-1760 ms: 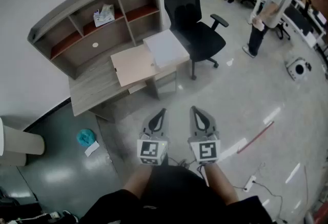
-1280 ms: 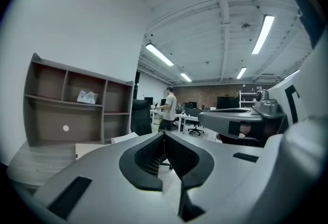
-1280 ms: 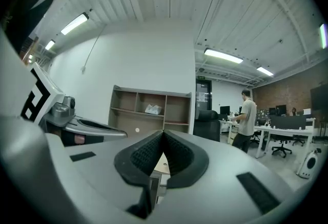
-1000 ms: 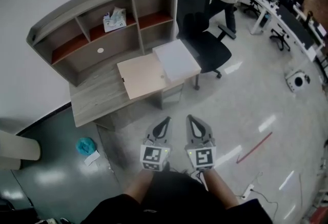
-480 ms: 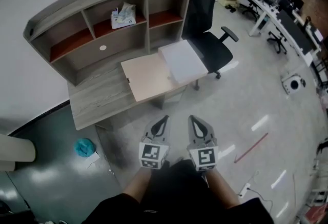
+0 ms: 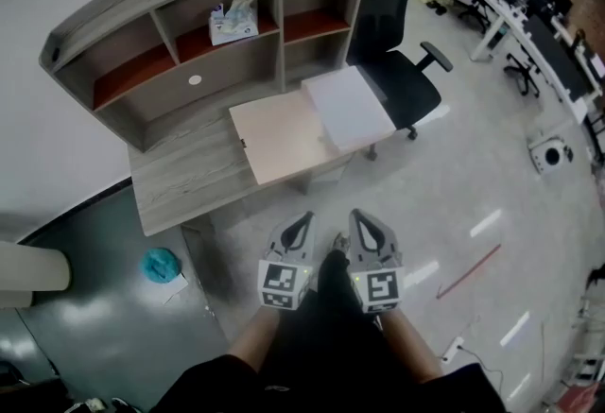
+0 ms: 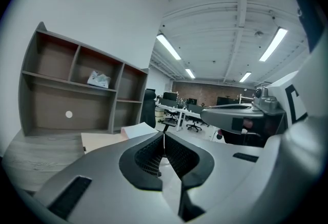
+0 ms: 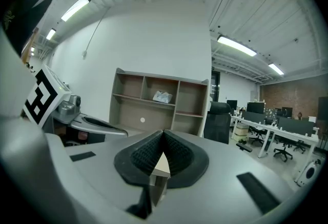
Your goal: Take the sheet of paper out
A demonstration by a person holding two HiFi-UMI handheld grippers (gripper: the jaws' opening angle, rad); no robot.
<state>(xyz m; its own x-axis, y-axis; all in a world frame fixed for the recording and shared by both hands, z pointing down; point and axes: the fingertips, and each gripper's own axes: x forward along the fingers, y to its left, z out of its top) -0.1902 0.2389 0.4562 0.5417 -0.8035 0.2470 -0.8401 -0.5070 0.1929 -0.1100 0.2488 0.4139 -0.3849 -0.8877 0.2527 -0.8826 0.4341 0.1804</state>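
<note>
You've moved nearer the table (image 6: 180, 177); left gripper (image 6: 303, 217) & right gripper (image 6: 358, 215) jaws together, empty. White sheet (image 6: 348, 109) still far ahead, untouched.

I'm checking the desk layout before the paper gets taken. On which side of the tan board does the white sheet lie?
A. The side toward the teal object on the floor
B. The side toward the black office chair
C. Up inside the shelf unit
B: in the head view the white sheet lies on the desk beside the tan board, at the end next to the black chair.
</note>
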